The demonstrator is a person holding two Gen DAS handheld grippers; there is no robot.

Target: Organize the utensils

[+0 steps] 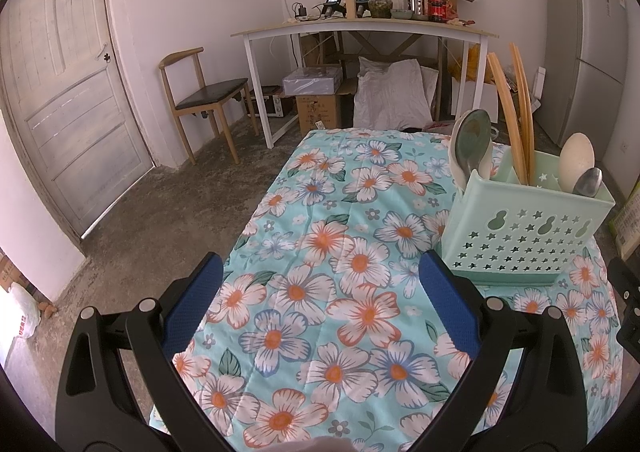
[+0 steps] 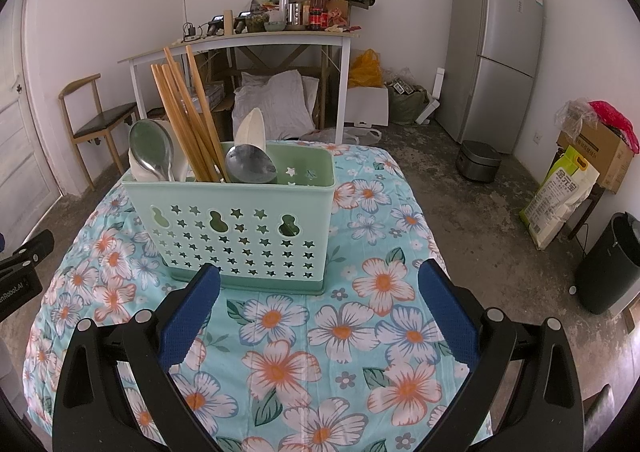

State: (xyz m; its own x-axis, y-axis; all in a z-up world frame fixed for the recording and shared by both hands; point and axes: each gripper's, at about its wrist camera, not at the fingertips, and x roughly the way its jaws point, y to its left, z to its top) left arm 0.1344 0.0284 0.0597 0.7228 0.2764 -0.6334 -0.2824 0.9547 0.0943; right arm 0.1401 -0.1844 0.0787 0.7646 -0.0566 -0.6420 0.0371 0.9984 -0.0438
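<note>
Right gripper (image 2: pixel 320 312) gapes; chopsticks (image 2: pixel 188 112) upright (leaning left)

1. I count one green utensil caddy (image 2: pixel 236 228) on the flowered cloth.
2. Four wooden chopsticks (image 2: pixel 188 108) stand in it.
3. Two metal spoons: one (image 2: pixel 150 150) at the left end, one (image 2: pixel 250 168) in the middle.
4. Two white spoons, one (image 2: pixel 251 130) behind the middle, another (image 1: pixel 576 162) seen from my left side.

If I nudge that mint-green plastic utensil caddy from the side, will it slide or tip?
The mint-green plastic utensil caddy looks thin-walled and perforated, so probably light. The long bamboo chopsticks and metal spoons stand well above its rim, so it may be top-heavy. On the soft floral quilt it would likelier catch and tip than slide.
</note>
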